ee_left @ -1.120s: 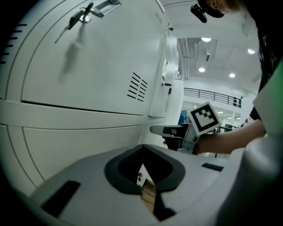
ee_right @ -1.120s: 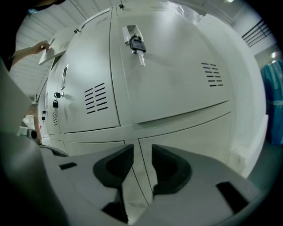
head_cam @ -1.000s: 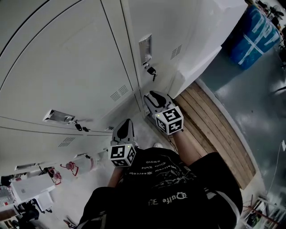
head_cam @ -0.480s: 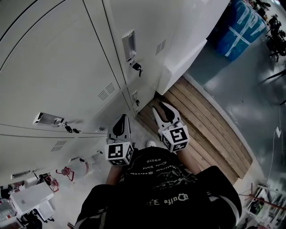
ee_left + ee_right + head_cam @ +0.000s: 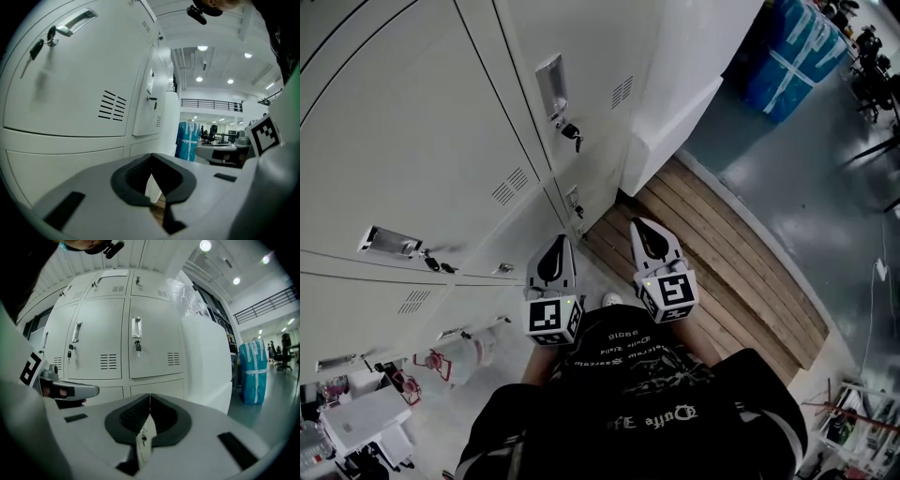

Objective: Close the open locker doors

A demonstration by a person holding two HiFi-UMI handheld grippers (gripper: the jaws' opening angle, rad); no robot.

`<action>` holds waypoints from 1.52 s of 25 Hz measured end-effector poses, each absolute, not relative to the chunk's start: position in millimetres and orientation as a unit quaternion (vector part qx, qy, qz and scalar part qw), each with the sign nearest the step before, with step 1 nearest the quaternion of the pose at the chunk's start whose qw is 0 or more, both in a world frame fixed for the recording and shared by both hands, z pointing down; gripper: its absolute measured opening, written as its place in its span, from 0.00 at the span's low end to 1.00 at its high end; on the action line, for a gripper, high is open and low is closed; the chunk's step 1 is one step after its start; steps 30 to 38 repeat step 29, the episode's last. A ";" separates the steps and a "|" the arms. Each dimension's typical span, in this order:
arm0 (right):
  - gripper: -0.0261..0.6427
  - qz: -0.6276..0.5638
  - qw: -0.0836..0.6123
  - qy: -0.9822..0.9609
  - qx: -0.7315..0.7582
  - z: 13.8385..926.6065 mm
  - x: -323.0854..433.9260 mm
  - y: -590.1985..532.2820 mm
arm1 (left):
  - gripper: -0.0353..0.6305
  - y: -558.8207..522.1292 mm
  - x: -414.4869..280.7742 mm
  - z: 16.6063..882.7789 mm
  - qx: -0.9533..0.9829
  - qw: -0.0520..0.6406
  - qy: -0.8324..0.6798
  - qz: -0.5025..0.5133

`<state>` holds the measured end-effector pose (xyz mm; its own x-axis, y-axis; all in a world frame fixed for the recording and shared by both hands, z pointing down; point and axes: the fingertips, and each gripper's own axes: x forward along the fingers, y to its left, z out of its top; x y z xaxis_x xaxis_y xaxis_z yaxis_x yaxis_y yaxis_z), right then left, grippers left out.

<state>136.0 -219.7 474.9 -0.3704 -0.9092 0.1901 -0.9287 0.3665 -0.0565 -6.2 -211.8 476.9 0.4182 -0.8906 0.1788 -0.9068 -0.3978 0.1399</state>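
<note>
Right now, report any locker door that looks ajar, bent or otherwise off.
Nothing stands out. The locker doors in view sit flush and shut, the keys hang from their locks, and the wooden platform beside the lockers lies flat.

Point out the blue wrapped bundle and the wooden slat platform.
Blue plastic-wrapped bundle (image 5: 789,54): head view, its wrapped side.
Brown wooden slat platform (image 5: 727,258): head view, a middle plank.
</note>
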 end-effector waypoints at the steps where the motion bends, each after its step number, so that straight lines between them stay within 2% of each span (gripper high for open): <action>1: 0.05 0.077 0.061 -0.824 0.558 473.9 137.3 -219.3 | 0.06 -211.6 -4.6 476.1 0.835 0.106 -0.538 0.037; 38: 0.05 0.065 0.071 -0.843 0.529 474.8 142.7 -208.1 | 0.06 -197.2 10.7 475.3 0.821 0.095 -0.562 0.033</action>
